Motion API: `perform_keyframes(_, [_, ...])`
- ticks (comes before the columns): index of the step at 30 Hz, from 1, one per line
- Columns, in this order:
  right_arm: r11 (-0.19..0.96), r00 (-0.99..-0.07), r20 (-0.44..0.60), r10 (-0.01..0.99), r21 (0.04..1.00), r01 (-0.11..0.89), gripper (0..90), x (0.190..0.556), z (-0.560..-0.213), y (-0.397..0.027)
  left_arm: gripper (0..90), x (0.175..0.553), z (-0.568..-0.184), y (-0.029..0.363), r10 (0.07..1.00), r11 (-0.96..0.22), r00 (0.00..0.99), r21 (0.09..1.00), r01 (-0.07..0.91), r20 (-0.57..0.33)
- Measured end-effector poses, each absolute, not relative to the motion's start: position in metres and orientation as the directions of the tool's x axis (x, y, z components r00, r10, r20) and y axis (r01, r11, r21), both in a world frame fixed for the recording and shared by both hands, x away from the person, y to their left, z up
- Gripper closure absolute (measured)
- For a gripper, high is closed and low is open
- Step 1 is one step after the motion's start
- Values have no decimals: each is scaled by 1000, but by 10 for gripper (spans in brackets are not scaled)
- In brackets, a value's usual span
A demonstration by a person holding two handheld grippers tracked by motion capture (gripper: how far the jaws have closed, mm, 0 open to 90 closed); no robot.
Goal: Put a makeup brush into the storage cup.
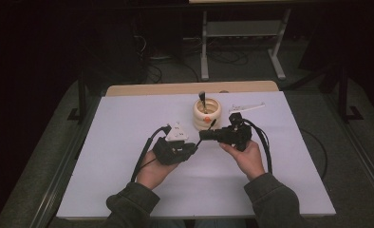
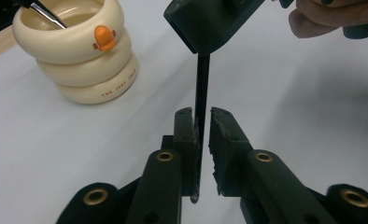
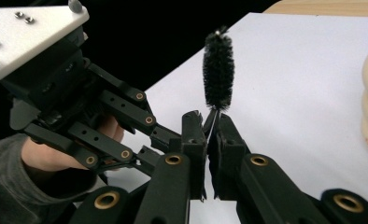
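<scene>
A thin black brush has its bristle head (image 3: 218, 70) standing up past my right gripper (image 3: 209, 119), which is shut on the stem just under the bristles. The brush's black rod (image 2: 201, 84) runs down between the jaws of my left gripper (image 2: 201, 116). It lies against one pad, with a small gap to the other, so that gripper is open. In the high view the left gripper (image 1: 193, 145) and the right gripper (image 1: 202, 137) meet tip to tip above the middle of the white table (image 1: 128, 180). A hand holds each one.
A cream ringed pot (image 1: 207, 114) with an orange duck bill (image 2: 103, 38) stands just behind the grippers. A dark-handled tool (image 1: 202, 99) leans in it. A small white object (image 1: 247, 107) lies at the back right. Cables trail from both grippers.
</scene>
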State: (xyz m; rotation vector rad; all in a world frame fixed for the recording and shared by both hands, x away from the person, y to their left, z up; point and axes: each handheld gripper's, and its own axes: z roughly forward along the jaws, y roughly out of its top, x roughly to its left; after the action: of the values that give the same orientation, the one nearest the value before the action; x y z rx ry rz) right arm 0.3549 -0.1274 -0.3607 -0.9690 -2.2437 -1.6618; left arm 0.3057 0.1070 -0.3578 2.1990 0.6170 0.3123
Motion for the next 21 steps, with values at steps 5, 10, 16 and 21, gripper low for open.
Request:
perform_keyframes(5, [186, -777, 479, 410, 789, 585, 843, 354, -359, -126, 772, 304, -359, 108, 516, -554, 857, 767, 323, 13])
perform_keyframes(10, [216, -780, 458, 427, 785, 580, 844, 354, -357, -126, 735, 304, -362, 112, 511, -557, 860, 763, 327, 4])
perform_keyframes(16, [241, -782, 434, 447, 784, 572, 844, 353, -355, -127, 719, 301, -365, 121, 520, -554, 854, 759, 341, -4])
perform_keyframes(21, [269, -791, 408, 456, 784, 560, 844, 354, -355, -126, 706, 300, -367, 129, 527, -556, 850, 755, 348, -3])
